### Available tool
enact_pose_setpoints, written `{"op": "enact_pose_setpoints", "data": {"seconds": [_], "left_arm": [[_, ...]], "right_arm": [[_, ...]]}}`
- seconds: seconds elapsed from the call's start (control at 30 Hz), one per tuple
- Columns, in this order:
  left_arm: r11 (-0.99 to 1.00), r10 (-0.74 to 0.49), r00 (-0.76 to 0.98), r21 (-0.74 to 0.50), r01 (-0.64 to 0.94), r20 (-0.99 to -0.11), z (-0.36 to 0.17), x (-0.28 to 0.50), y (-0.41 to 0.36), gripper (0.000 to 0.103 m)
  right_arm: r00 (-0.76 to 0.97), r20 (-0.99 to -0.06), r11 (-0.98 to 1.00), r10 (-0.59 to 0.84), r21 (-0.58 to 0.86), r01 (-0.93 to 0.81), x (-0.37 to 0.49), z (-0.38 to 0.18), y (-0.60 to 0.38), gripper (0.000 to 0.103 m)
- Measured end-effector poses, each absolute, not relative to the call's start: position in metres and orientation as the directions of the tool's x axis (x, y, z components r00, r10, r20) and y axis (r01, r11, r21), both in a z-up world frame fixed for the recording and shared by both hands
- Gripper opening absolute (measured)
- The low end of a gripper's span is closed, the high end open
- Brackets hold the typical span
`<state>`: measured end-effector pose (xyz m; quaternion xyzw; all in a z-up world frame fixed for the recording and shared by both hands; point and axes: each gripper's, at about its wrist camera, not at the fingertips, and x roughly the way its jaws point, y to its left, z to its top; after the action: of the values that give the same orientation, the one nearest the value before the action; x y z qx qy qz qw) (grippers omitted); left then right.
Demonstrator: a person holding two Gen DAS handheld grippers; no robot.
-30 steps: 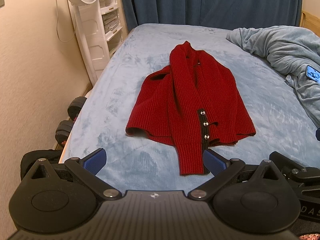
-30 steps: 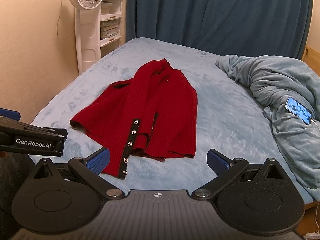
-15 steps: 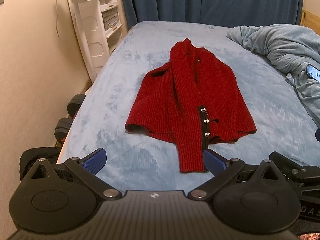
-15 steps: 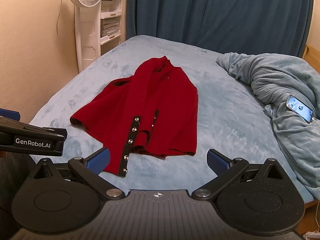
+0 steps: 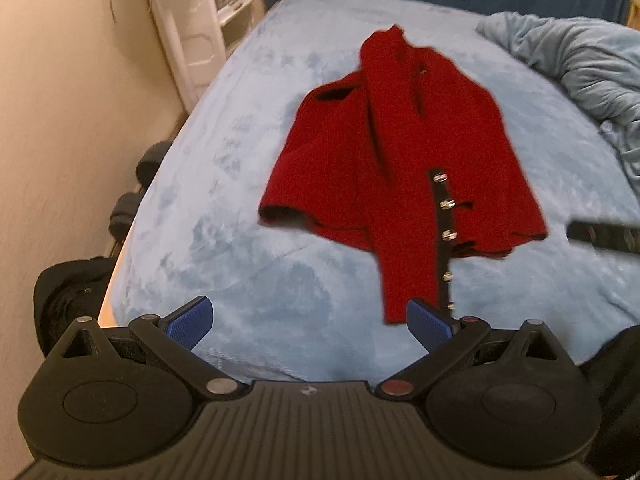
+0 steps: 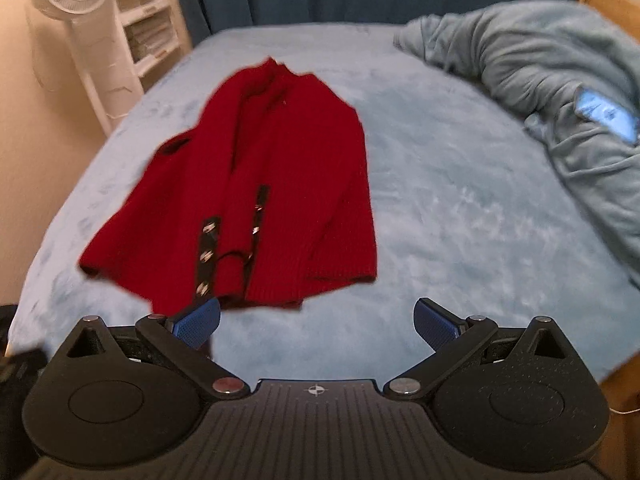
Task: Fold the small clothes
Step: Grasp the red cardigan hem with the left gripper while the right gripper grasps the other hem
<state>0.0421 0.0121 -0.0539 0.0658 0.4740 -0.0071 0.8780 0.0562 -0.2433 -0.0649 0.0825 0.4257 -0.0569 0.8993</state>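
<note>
A small red knit cardigan (image 5: 400, 160) with a black button band and metal snaps lies partly folded on the light blue bed; it also shows in the right wrist view (image 6: 272, 184). My left gripper (image 5: 310, 322) is open and empty, just short of the cardigan's near hem, with its right fingertip (image 5: 428, 320) by the hanging sleeve end. My right gripper (image 6: 318, 322) is open and empty, its left fingertip (image 6: 198, 320) close to the hem's button band. Both views are motion-blurred.
A crumpled light blue blanket (image 6: 540, 92) with a lit phone (image 6: 604, 112) lies on the bed's right side. A white fan (image 6: 68, 4) and shelves stand by the left wall. Dumbbells (image 5: 136, 188) sit on the floor left of the bed (image 5: 240, 160).
Both grippers have moved forward toward the cardigan, which now looks larger and closer. Both stay open. The cardigan has not moved.
</note>
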Motion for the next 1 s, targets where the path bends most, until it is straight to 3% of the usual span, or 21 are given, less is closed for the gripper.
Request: {"op": "enact_pose_setpoints", "data": {"seconds": [0.27,0.3,0.33,0.37,0.4,0.43,0.5,0.57,0.63,0.7,0.77,0.8,0.83,1.0], "left_arm": [[0.987,0.132,0.463,0.158,0.018,-0.876,-0.081,0.066,0.031,0.103],[0.986,0.142,0.453,0.164,0.010,-0.880,-0.084,0.069,0.033,0.103],[0.986,0.148,0.443,0.167,0.005,-0.884,-0.087,0.072,0.034,0.103],[0.985,0.155,0.433,0.172,0.000,-0.888,-0.089,0.075,0.035,0.103],[0.984,0.161,0.428,0.177,-0.002,-0.890,-0.091,0.078,0.034,0.103],[0.983,0.162,0.429,0.181,0.003,-0.889,-0.093,0.081,0.033,0.103],[0.980,0.168,0.440,0.199,0.024,-0.882,-0.095,0.087,0.026,0.103],[0.975,0.170,0.459,0.217,0.051,-0.872,-0.095,0.095,0.015,0.103],[0.974,0.162,0.478,0.217,0.061,-0.863,-0.093,0.105,0.005,0.103],[0.979,0.141,0.495,0.196,0.061,-0.857,-0.087,0.116,-0.003,0.103],[0.983,0.118,0.508,0.174,0.063,-0.853,-0.082,0.125,-0.011,0.103],[0.985,0.105,0.511,0.160,0.066,-0.853,-0.082,0.129,-0.014,0.103],[0.987,0.089,0.510,0.144,0.069,-0.855,-0.082,0.134,-0.017,0.103],[0.989,-0.033,0.470,0.040,0.144,-0.882,-0.096,0.165,-0.037,0.103]], "right_arm": [[0.497,-0.868,0.980,0.011,0.108,0.167,0.200,-0.152,-0.254,0.087],[0.455,-0.890,0.975,0.027,0.123,0.182,0.212,-0.164,-0.256,0.076],[0.419,-0.905,0.968,0.075,0.168,0.189,0.220,-0.175,-0.257,0.049],[0.424,-0.901,0.965,0.089,0.184,0.188,0.224,-0.175,-0.256,0.044],[0.431,-0.897,0.974,0.099,0.177,0.144,0.228,-0.169,-0.252,0.017],[0.437,-0.894,0.985,0.104,0.153,0.079,0.231,-0.160,-0.247,0.014],[0.506,-0.854,0.992,0.122,0.120,-0.037,0.237,-0.126,-0.247,0.013],[0.614,-0.788,0.999,0.040,0.016,-0.045,0.252,-0.083,-0.268,0.013],[0.708,-0.695,0.991,-0.128,-0.071,0.110,0.286,-0.038,-0.324,0.012],[0.705,-0.577,0.895,-0.413,-0.117,0.430,0.317,0.002,-0.399,0.014],[0.587,-0.450,0.696,-0.673,-0.117,0.709,0.325,0.034,-0.463,0.038],[0.565,-0.424,0.664,-0.708,-0.125,0.738,0.322,0.041,-0.479,0.067],[0.592,-0.446,0.704,-0.671,-0.135,0.697,0.316,0.042,-0.488,0.083],[0.698,-0.626,0.914,-0.347,-0.061,0.400,0.247,-0.024,-0.448,0.082]]}}
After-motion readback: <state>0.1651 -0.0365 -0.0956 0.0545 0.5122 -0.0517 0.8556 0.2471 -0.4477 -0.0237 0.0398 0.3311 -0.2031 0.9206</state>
